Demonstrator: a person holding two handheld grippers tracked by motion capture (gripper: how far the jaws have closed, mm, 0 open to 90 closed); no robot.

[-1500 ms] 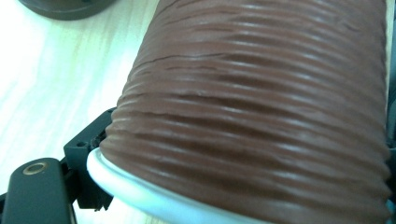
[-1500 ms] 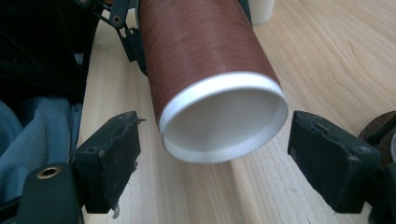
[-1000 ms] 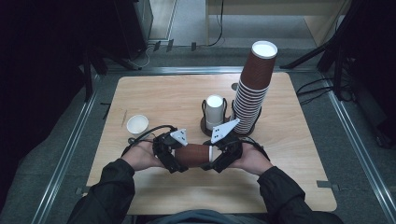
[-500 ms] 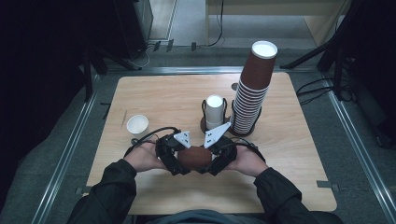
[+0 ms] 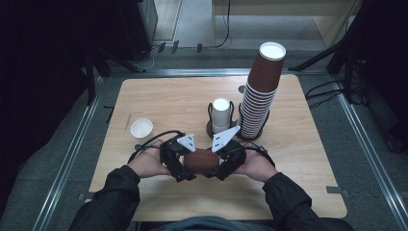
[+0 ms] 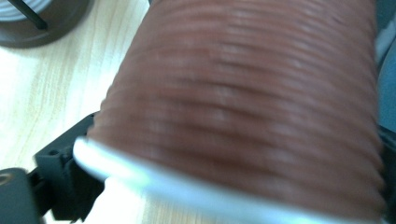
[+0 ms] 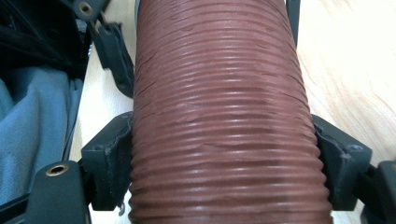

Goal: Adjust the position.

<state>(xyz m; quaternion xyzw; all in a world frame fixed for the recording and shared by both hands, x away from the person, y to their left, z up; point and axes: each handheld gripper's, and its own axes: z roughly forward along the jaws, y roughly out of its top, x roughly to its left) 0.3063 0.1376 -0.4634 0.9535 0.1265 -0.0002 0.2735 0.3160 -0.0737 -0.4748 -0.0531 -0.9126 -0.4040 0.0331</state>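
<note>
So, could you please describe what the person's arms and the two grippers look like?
Both forearms wear dark sleeves. The left gripper and right gripper are black, blocky two-jaw tools, each topped with a grey three-cornered plate dotted with small holes. A black cable loops from the left one.

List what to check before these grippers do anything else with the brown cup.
1. Right gripper grips the brown cup: ok, its pads press both sides.
2. Left gripper grips the cup: cannot tell; its jaws have just been opening, the cup lies between them, and contact is blurred.
3. Tall cup stack stands in its holder, apart from the hands: ok.
4. Room between the right gripper and the white cups behind it: cannot tell from above.
5. Small white cup upright, away from the left hand: ok.
</note>
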